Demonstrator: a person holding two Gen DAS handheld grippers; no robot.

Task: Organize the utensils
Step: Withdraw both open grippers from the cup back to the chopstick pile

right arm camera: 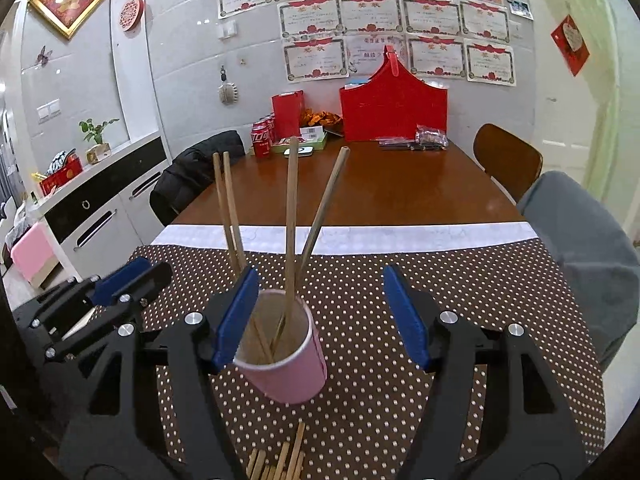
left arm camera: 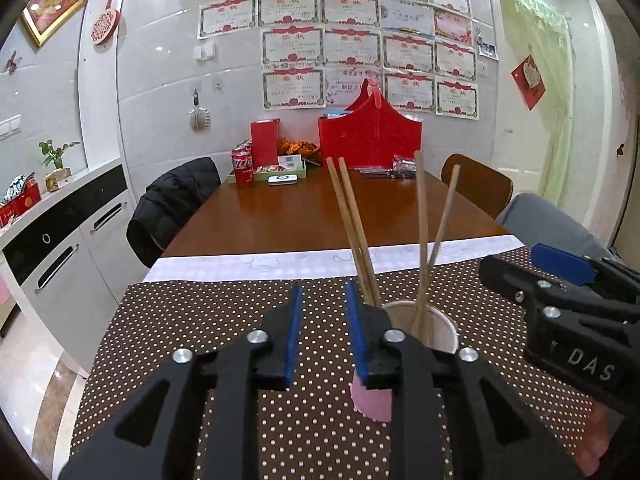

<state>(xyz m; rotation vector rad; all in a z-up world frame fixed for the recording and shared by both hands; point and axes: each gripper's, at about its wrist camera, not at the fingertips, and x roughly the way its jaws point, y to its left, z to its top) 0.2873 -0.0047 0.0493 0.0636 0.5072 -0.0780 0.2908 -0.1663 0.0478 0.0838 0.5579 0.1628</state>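
**A:** Nearest the right wrist camera, at six o'clock, loose chopsticks [right arm camera: 280, 460] lie on the dotted tablecloth [right arm camera: 440, 320], still to be stowed. Just beyond them stands the pink paper cup [right arm camera: 286, 364], four chopsticks [right arm camera: 291, 220] leaning out of it.

**B:** And the grippers?

**A:** The right gripper [right arm camera: 320, 316] stands with jaws wide apart, nothing clamped; the cup sits between them, hard against the pad at nine o'clock. Whether pad and rim touch cannot be told. In the left wrist view, the left gripper [left arm camera: 322, 332] is partly open and empty, its pad at three o'clock just beside the cup [left arm camera: 420, 328] and two sticks [left arm camera: 352, 232].

**B:** The risk?

**A:** A light cup, top-heavy with tall sticks. A sideways nudge from either close pad would likely tip it, spilling sticks toward the bare wooden table [right arm camera: 380, 192] at twelve o'clock. A finger could also snag a leaning stick and lever it out.
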